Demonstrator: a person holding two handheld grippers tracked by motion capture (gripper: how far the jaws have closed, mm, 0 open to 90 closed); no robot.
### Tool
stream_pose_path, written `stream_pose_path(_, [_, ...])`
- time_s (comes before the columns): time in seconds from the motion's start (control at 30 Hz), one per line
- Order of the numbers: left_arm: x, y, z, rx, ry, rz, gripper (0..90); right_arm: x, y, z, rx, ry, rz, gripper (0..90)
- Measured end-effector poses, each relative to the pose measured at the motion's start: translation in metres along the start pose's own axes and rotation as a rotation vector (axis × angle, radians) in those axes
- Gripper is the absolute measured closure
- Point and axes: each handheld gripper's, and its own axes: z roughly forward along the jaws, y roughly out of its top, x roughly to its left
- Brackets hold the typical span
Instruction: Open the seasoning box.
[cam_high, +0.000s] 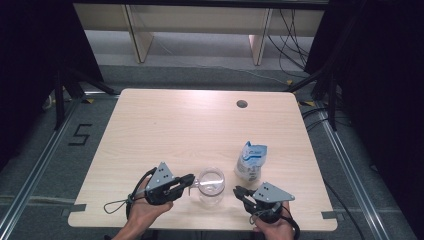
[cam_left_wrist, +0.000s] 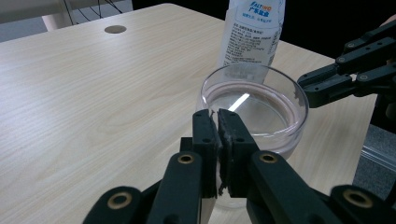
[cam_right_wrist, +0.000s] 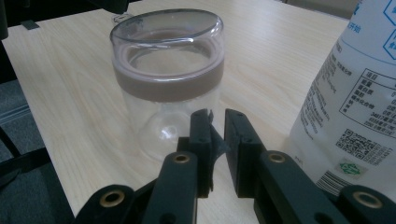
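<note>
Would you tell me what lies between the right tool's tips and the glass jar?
Nothing but bare tabletop: the high view shows a gap between right tool and glass jar.

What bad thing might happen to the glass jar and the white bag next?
1. The left hand-held gripper pinches only the thin rim of the clear glass jar; if lifted or pulled like this, the jar might slip out or tip.
2. The salt bag stands upright close beside the jar, so a swing of the right hand-held gripper, whose jaws hold nothing, might knock it over.
</note>
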Motion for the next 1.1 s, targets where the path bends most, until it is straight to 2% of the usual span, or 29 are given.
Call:
stream_pose_path(0.03, [0.000, 0.000, 0.000, 0.000, 0.000, 0.001, 85.1, 0.000, 0.000, 0.001, -0.001, 0.000, -0.001, 82.4])
stream_pose_path(0.07, [0.000, 0.000, 0.000, -0.001, -0.001, 0.000, 85.1, -0.002, 0.000, 0.001, -0.013, -0.013, -0.021, 82.7])
stream_pose_path(0.1, [0.000, 0.000, 0.000, -0.001, 0.001, -0.001, 85.2, -0.001, 0.000, 0.002, -0.015, 0.006, -0.007, 83.0])
stream_pose_path(0.13, [0.000, 0.000, 0.000, -0.003, 0.004, -0.001, 85.2, -0.001, 0.001, 0.002, -0.002, 0.005, 0.009, 83.3])
stream_pose_path(0.23, [0.000, 0.000, 0.000, -0.002, 0.005, 0.005, 85.2, -0.001, 0.001, 0.004, -0.012, 0.014, 0.003, 83.5])
stream_pose_path(0.27, [0.000, 0.000, 0.000, -0.004, 0.004, 0.001, 85.2, -0.002, 0.002, 0.004, -0.018, 0.003, -0.016, 83.8])
stream_pose_path(0.33, [-0.001, -0.001, 0.000, -0.006, 0.006, 0.000, 85.2, -0.001, 0.003, 0.004, -0.007, -0.008, 0.001, 84.0])
stream_pose_path(0.37, [-0.001, -0.001, 0.000, -0.006, 0.006, 0.003, 85.2, 0.000, 0.003, 0.004, 0.001, 0.003, 0.009, 84.2])
stream_pose_path(0.4, [-0.001, -0.001, 0.000, -0.007, 0.005, 0.002, 85.2, -0.001, 0.003, 0.005, -0.006, 0.019, 0.004, 84.3])
stream_pose_path(0.47, [-0.001, -0.001, 0.000, -0.007, 0.006, 0.004, 85.2, -0.001, 0.004, 0.006, -0.004, 0.012, 0.003, 84.5])
stream_pose_path(0.5, [-0.001, -0.001, 0.000, -0.006, 0.007, 0.006, 85.2, -0.002, 0.004, 0.006, -0.013, -0.002, -0.014, 84.7])
stream_pose_path(0.6, [0.000, -0.001, 0.000, -0.009, 0.002, 0.004, 85.2, -0.002, 0.004, 0.008, -0.023, 0.007, -0.021, 85.2])
stream_pose_path(0.73, [-0.001, -0.002, 0.000, -0.012, 0.007, 0.006, 85.2, -0.002, 0.005, 0.008, -0.021, 0.001, -0.024, 85.7])
stream_pose_path(0.87, [-0.001, -0.002, 0.000, -0.015, 0.009, 0.007, 85.2, -0.001, 0.006, 0.009, -0.012, 0.017, -0.005, 85.9])
stream_pose_path(1.07, [-0.001, -0.002, 0.000, -0.018, 0.008, 0.006, 85.2, -0.001, 0.006, 0.010, -0.014, 0.021, -0.008, 86.1])
stream_pose_path(1.1, [-0.001, -0.002, 0.000, -0.018, 0.009, 0.007, 85.2, -0.002, 0.007, 0.011, -0.024, 0.009, -0.021, 86.1])
